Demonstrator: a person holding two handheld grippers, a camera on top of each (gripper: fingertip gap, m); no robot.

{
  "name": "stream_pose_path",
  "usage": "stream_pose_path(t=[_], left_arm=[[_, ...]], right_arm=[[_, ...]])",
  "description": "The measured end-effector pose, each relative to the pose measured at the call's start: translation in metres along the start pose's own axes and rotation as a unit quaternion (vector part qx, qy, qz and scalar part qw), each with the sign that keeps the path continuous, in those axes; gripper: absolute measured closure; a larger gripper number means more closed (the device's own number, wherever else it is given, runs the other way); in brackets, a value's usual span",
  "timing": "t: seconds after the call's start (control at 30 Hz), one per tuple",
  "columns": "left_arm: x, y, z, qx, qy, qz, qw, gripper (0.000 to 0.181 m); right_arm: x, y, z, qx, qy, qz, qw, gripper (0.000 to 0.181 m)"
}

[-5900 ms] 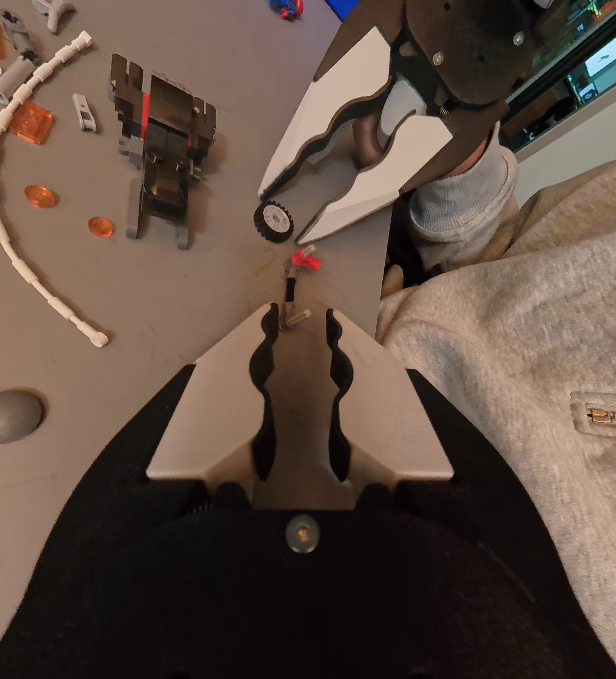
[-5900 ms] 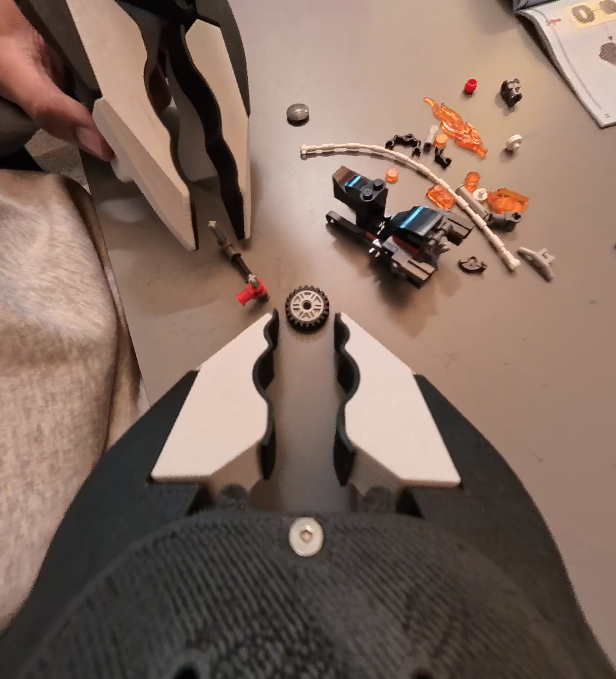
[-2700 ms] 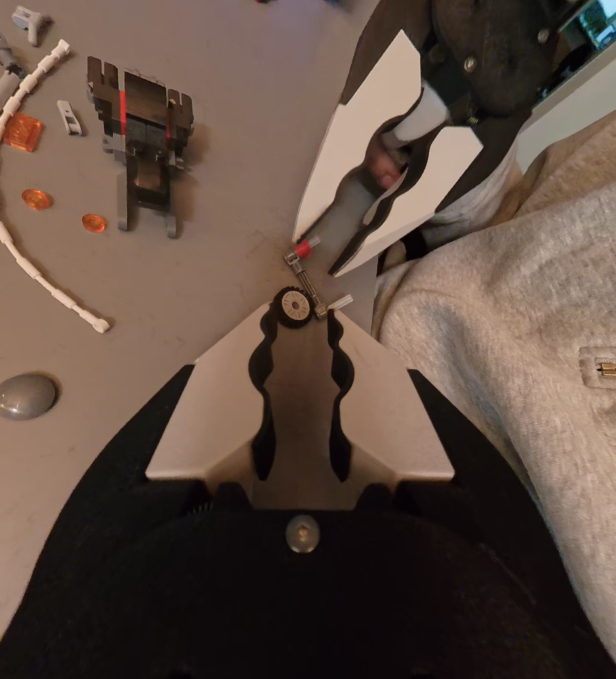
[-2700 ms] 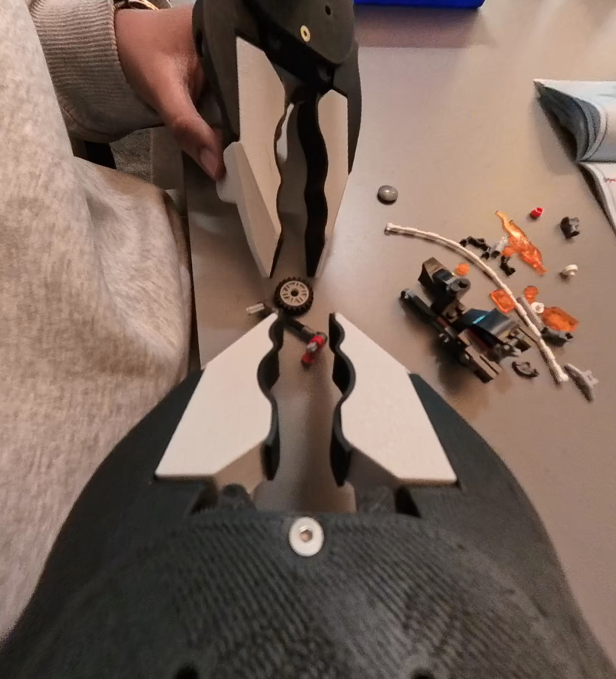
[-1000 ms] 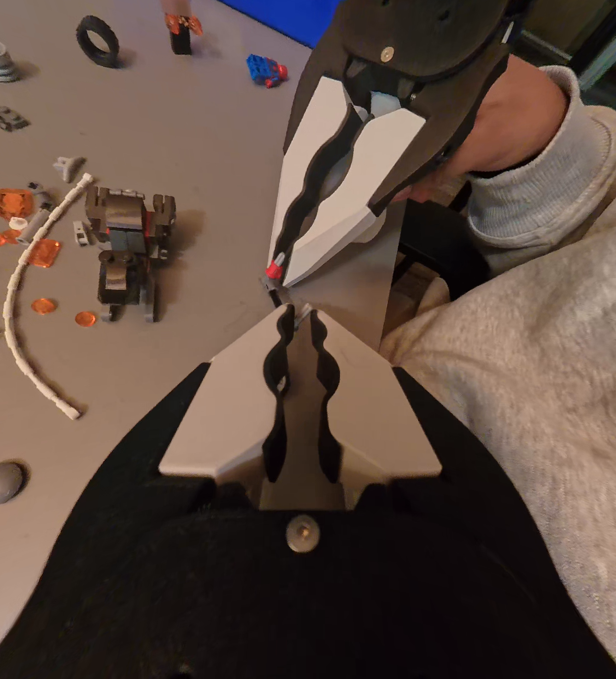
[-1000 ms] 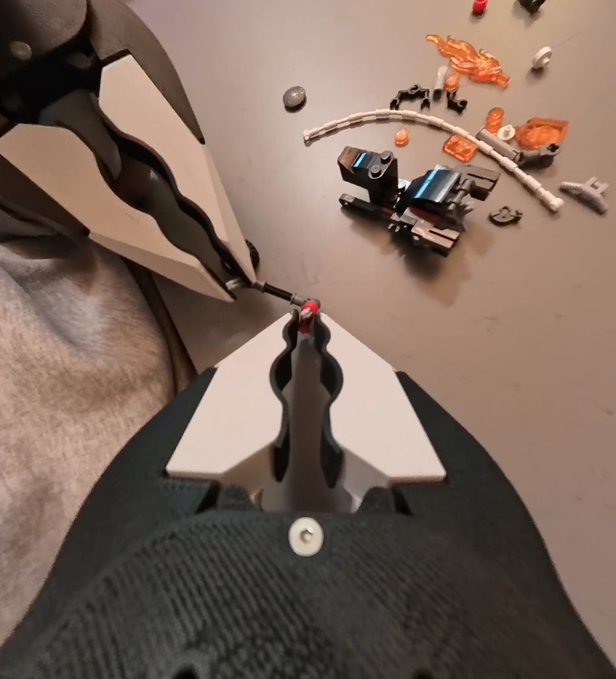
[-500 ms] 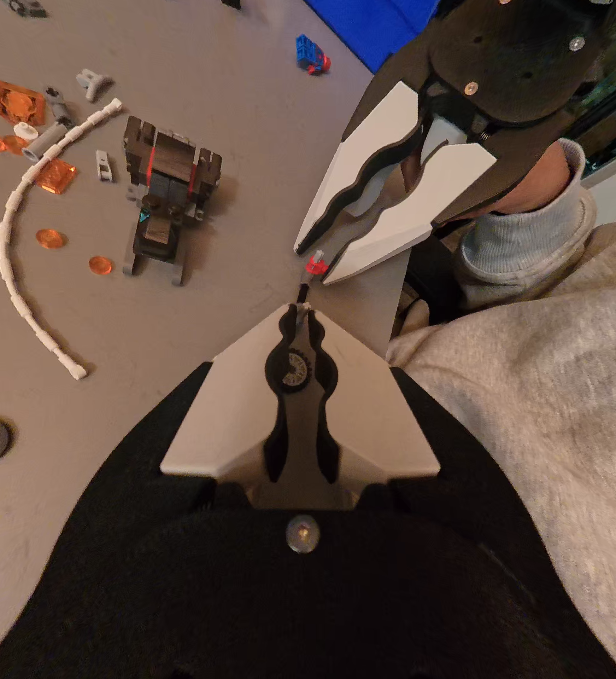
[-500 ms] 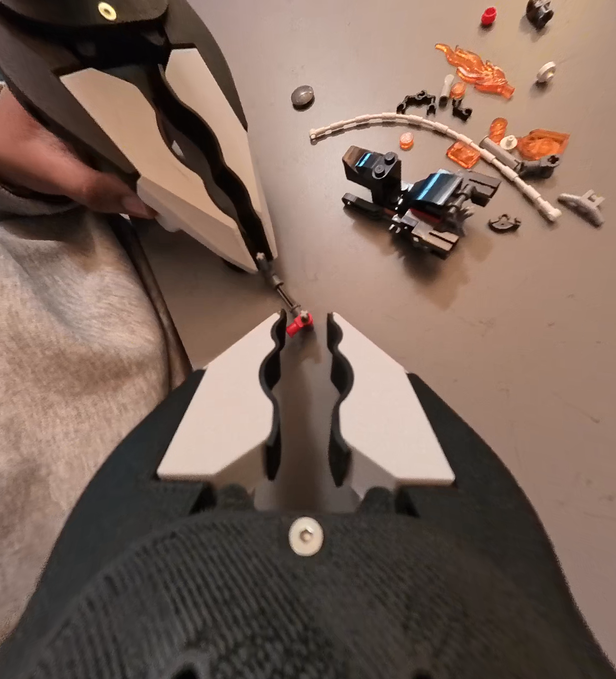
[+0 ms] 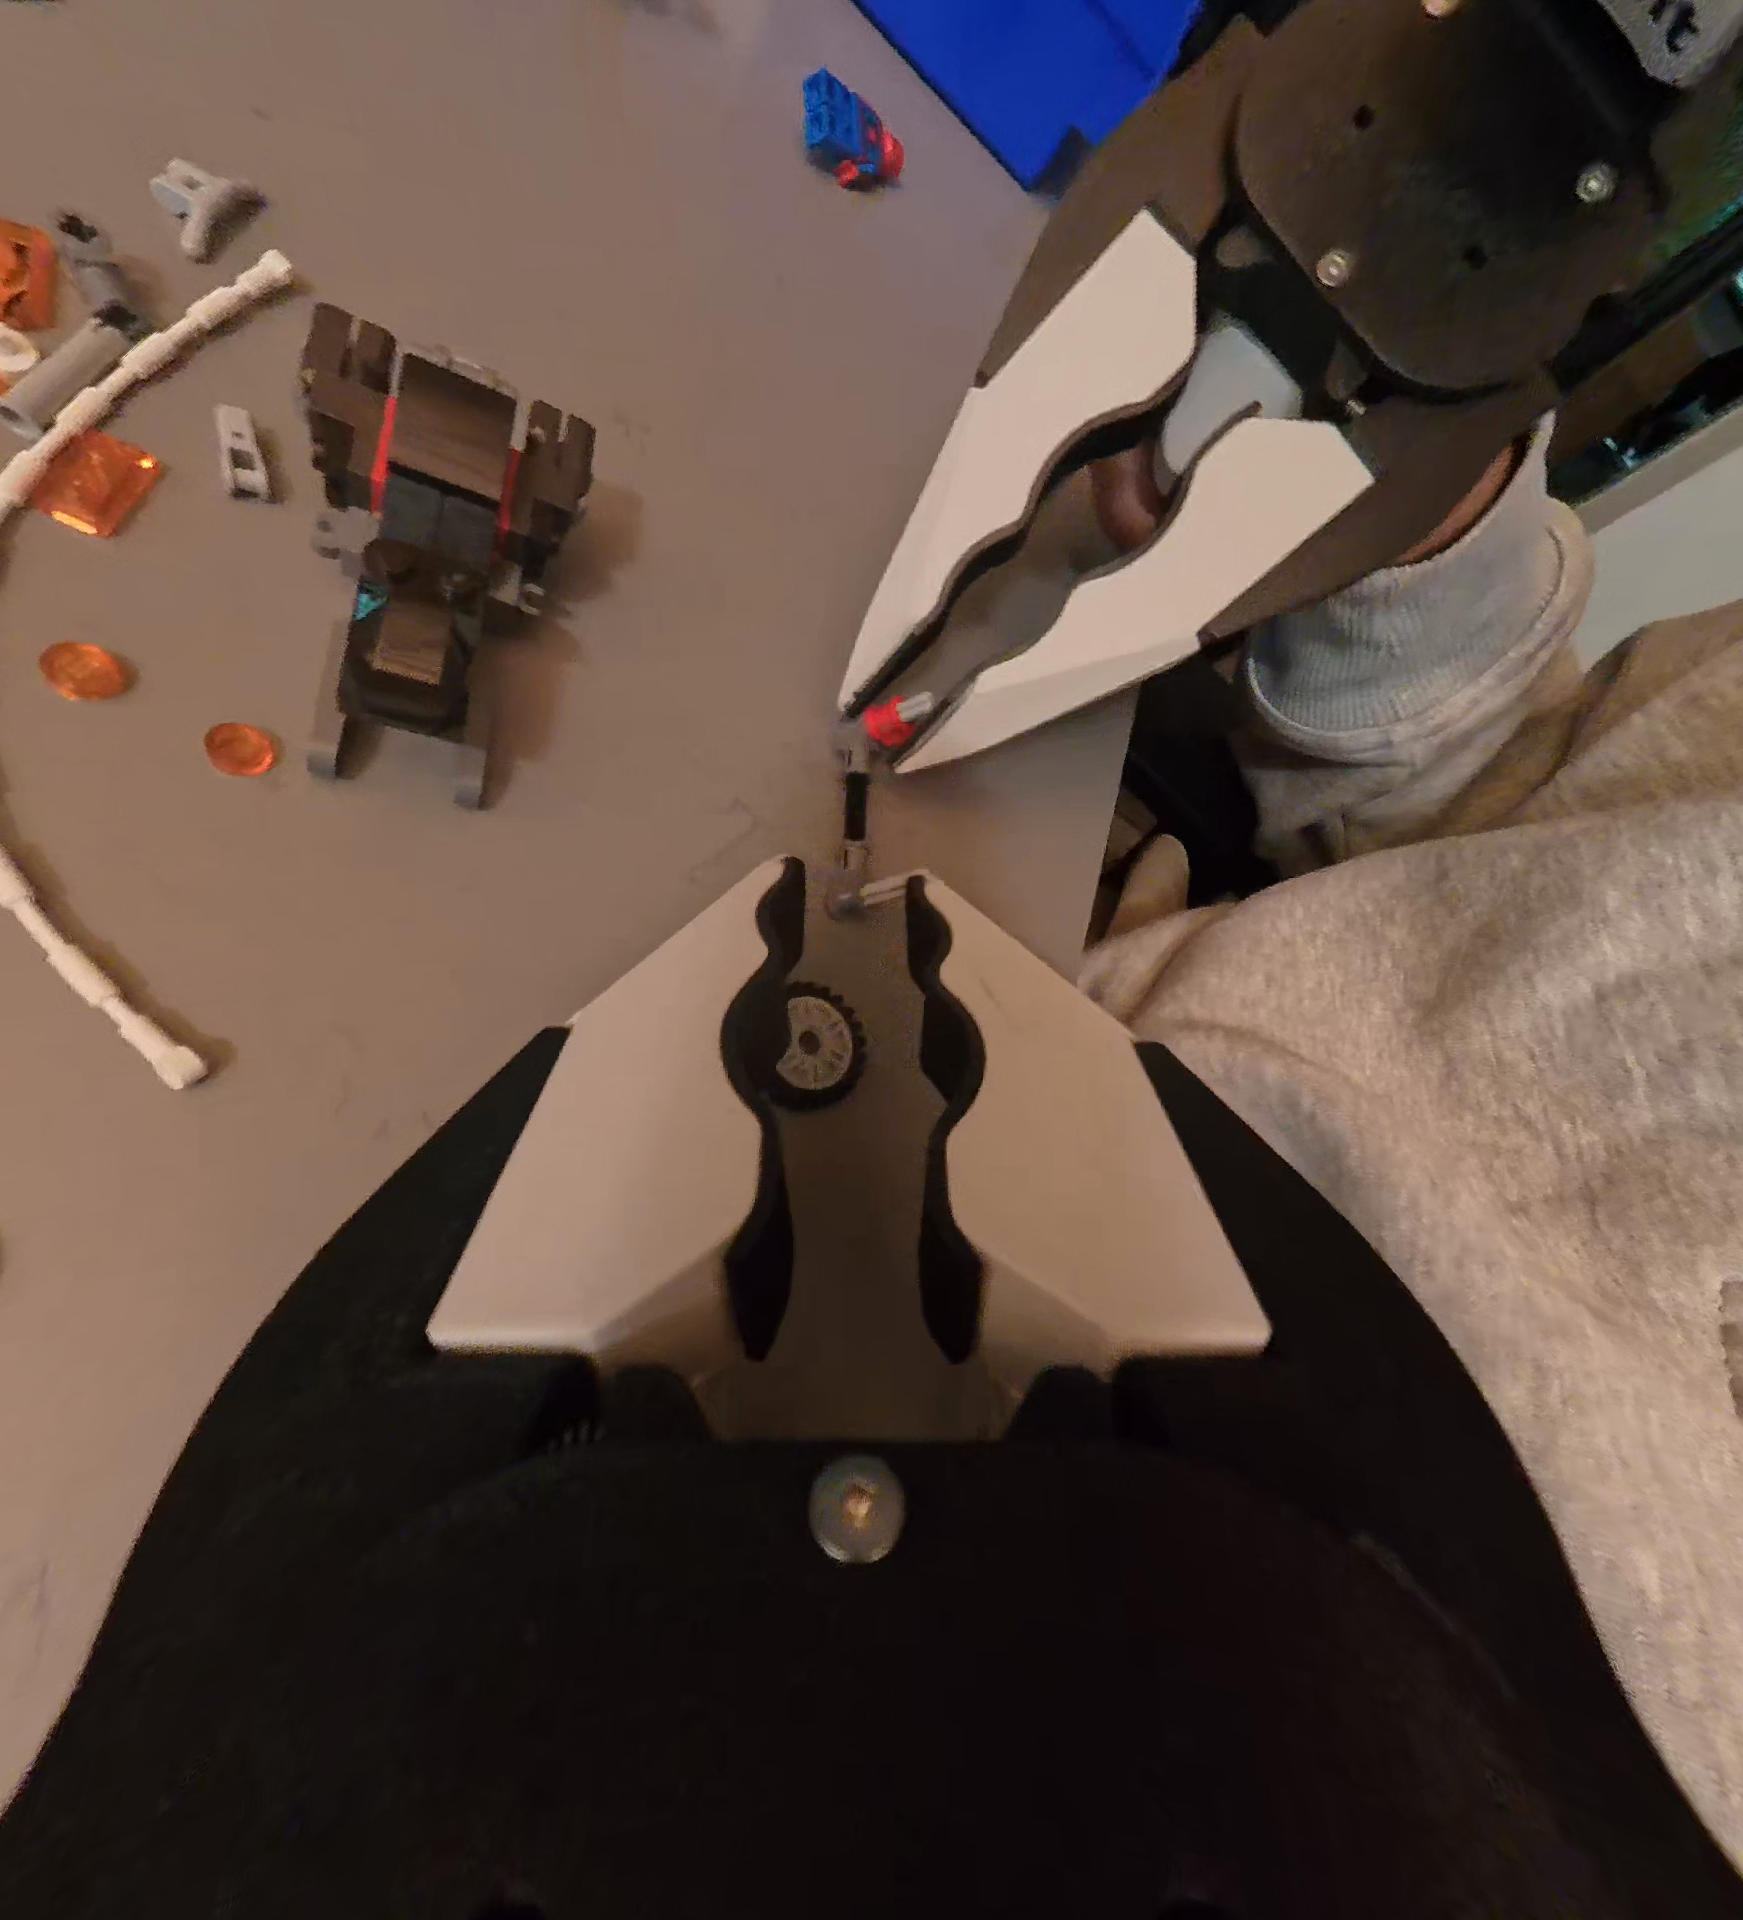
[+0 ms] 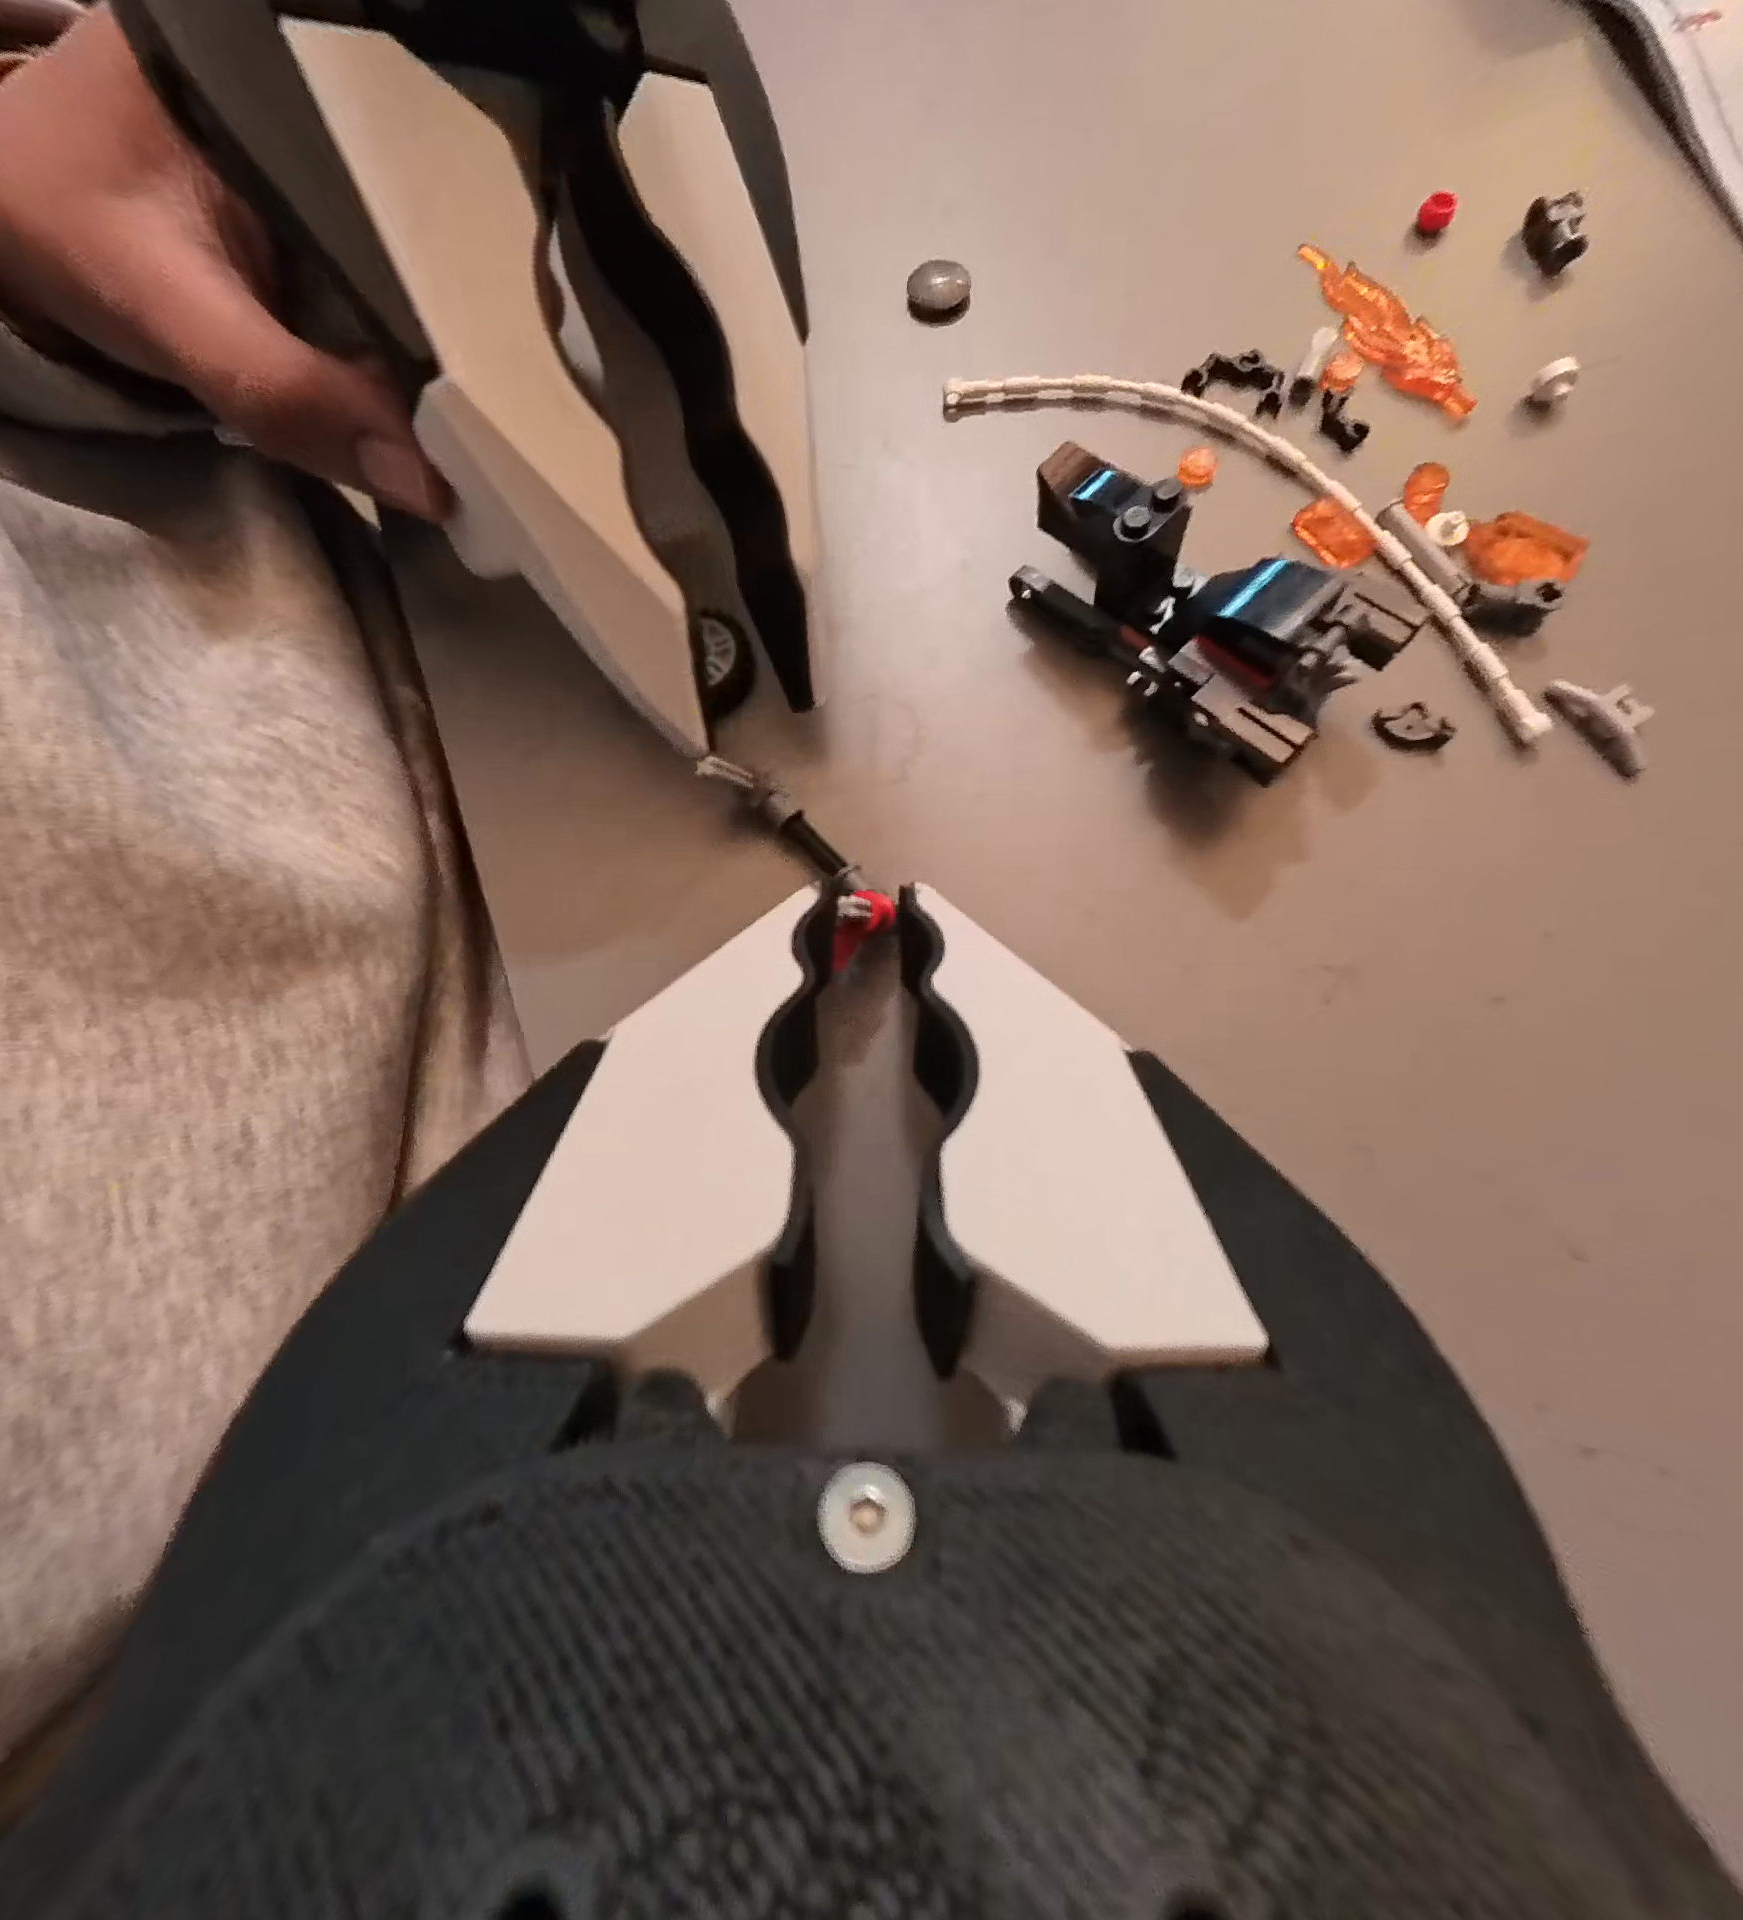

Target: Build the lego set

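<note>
Right tool (image 10: 862, 906) pinches the thin black rod's red plastic end (image 10: 854, 925), mid-frame; left tool (image 9: 851, 883) gapes. Light, slippery, bendy: grip the ends.

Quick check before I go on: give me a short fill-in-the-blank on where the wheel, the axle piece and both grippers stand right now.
1. The small wheel lies on the table between the fingers of the ____ gripper.
2. The right gripper has its fingertips around the ____ end of the axle piece.
3. The dark half-built model is held by ____ gripper.
4. The long white flexible piece lies on the ____.

Missing words: left; red; neither; table
</note>
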State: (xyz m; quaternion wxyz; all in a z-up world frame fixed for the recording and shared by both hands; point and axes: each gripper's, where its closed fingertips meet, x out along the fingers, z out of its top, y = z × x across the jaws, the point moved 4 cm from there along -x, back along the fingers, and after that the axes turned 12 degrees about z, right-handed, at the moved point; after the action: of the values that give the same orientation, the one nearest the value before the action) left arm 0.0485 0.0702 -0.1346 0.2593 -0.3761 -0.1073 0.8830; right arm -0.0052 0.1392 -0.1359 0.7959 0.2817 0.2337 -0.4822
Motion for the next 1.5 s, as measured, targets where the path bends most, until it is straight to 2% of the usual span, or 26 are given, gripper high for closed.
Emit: stream_pose_path(t=[0.27, 0.43, 0.57, 0.7, 1.0, 1.2, 1.3, 1.5], left_arm=[[0.004, -0.011, -0.005, 0.05, 0.019, -0.004, 0.999, 0.155], [0.006, -0.006, -0.005, 0.041, 0.024, 0.018, 0.999, 0.166], [0.004, -0.003, -0.004, 0.025, 0.019, 0.012, 0.999, 0.175], [0.004, -0.003, -0.004, 0.021, 0.019, 0.01, 1.0, 0.176], [0.005, -0.003, -0.004, 0.027, 0.019, 0.015, 0.999, 0.177], [0.004, -0.006, -0.004, 0.036, 0.017, 0.009, 0.999, 0.172], [0.004, -0.006, -0.004, 0.04, 0.017, 0.012, 0.999, 0.172], [0.004, -0.007, -0.004, 0.04, 0.018, 0.013, 0.999, 0.172]], right_arm=[[0.003, -0.004, 0.0, 0.049, -0.016, 0.014, 0.999, 0.172], [0.004, -0.001, 0.001, 0.065, -0.029, 0.036, 0.997, 0.168], [0.006, 0.001, 0.0, 0.051, -0.018, 0.04, 0.998, 0.158], [0.006, 0.003, -0.002, 0.019, -0.004, 0.031, 0.999, 0.151], [0.0, 0.005, -0.004, -0.016, -0.005, 0.033, 0.999, 0.154], [-0.003, 0.008, -0.009, -0.028, 0.005, 0.043, 0.999, 0.169], [-0.004, 0.006, -0.011, -0.035, 0.009, 0.031, 0.999, 0.168], [-0.001, 0.005, -0.006, -0.086, -0.016, 0.022, 0.996, 0.154]])
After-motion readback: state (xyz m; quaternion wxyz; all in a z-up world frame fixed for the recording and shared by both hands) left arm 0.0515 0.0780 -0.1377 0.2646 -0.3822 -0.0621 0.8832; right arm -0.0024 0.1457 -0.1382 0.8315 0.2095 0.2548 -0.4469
